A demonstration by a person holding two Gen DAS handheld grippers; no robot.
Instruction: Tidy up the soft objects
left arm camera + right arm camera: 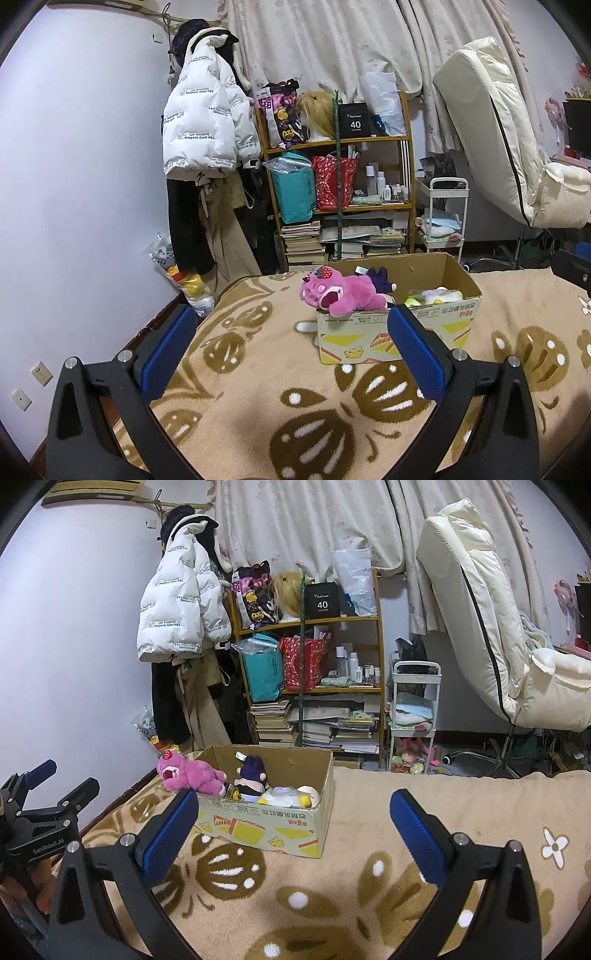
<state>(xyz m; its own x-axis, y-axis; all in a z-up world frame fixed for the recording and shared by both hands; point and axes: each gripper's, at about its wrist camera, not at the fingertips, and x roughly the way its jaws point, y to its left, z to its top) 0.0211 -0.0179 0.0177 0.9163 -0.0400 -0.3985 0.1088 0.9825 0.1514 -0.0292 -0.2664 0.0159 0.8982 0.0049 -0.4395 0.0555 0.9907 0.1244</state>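
Observation:
A cardboard box (436, 328) (258, 827) sits on the beige patterned blanket (295, 406) (332, 886). A pink plush bear (340, 293) (192, 773) lies over its left rim. Inside are a purple plush doll (380, 277) (253, 775) and a white and yellow plush (441, 295) (291, 795). My left gripper (291, 347) is open and empty, in front of the box. My right gripper (295, 827) is open and empty, in front of the box's right part. The left gripper also shows at the left edge of the right wrist view (44, 797).
Behind the bed stand a wooden shelf (336, 184) (310, 664) with bags and books, a white jacket (199, 122) on the wall, a small white cart (413, 716) and a cream chair (498, 627). The bed's left edge drops toward the wall.

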